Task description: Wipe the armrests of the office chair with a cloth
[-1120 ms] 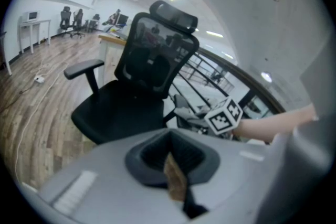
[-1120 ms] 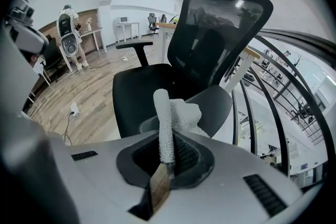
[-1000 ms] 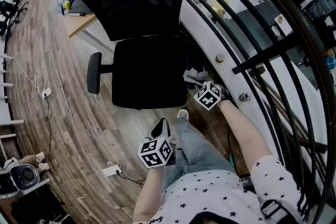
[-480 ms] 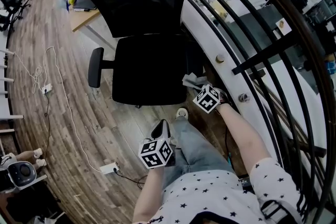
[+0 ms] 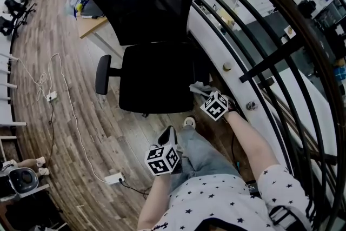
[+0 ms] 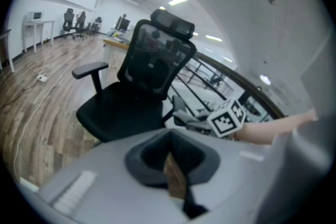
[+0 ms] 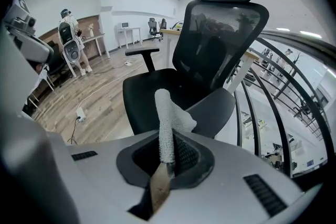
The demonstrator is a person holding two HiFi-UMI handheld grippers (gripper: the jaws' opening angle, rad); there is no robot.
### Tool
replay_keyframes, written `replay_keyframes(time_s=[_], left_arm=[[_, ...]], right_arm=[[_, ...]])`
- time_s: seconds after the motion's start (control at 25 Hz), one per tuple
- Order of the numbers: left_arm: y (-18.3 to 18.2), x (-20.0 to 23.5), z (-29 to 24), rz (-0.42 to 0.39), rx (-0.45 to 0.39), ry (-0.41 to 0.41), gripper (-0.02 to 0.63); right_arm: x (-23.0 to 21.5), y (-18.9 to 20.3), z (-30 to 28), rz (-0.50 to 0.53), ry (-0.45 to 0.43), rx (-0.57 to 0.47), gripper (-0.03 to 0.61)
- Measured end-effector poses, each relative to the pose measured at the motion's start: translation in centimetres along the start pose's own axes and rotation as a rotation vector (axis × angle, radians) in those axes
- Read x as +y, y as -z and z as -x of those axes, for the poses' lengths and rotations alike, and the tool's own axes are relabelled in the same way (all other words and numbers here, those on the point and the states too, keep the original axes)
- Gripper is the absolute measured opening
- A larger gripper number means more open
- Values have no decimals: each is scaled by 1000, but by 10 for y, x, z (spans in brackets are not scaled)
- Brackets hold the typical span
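A black office chair (image 5: 154,35) with a mesh back stands ahead of me. Its left armrest (image 5: 102,74) sticks out clear on the left; the right armrest (image 7: 212,112) is a grey pad just beyond my right jaws. My right gripper (image 5: 205,92) is shut on a white textured cloth (image 7: 167,122), whose free end stands up over that pad. Whether cloth and pad touch, I cannot tell. My left gripper (image 5: 168,133) hangs lower, near my knee, shut with nothing in it. The left gripper view looks up at the chair (image 6: 149,68) and the cloth (image 6: 185,114).
A black curved railing (image 5: 259,35) runs close along the chair's right side. A wooden desk (image 5: 86,16) stands behind the chair. A white cable and power strip (image 5: 113,178) lie on the wood floor at left. My shoe (image 5: 188,121) is just in front of the seat.
The head view has drifted, so the chair sits slightly lower and to the right. Both grippers hold nearly the same places, the right one still holding the cloth by the right armrest.
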State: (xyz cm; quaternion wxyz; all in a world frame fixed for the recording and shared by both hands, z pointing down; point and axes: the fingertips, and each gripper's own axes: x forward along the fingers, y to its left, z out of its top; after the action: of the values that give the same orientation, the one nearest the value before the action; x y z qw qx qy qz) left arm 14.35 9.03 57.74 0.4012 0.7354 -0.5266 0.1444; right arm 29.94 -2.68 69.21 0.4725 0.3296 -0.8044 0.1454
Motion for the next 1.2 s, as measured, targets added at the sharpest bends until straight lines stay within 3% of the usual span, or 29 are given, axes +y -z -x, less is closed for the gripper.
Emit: replay_keyframes(time_s=[0.44,1.2], left_arm=[[-40,11,7,24,-63,-12,8],[-121,16,1,-8,-177,-8,8]], right_arm=[[1,-48,40,5,33,-120,25],[4,-138,121,-97,26,-373,25]])
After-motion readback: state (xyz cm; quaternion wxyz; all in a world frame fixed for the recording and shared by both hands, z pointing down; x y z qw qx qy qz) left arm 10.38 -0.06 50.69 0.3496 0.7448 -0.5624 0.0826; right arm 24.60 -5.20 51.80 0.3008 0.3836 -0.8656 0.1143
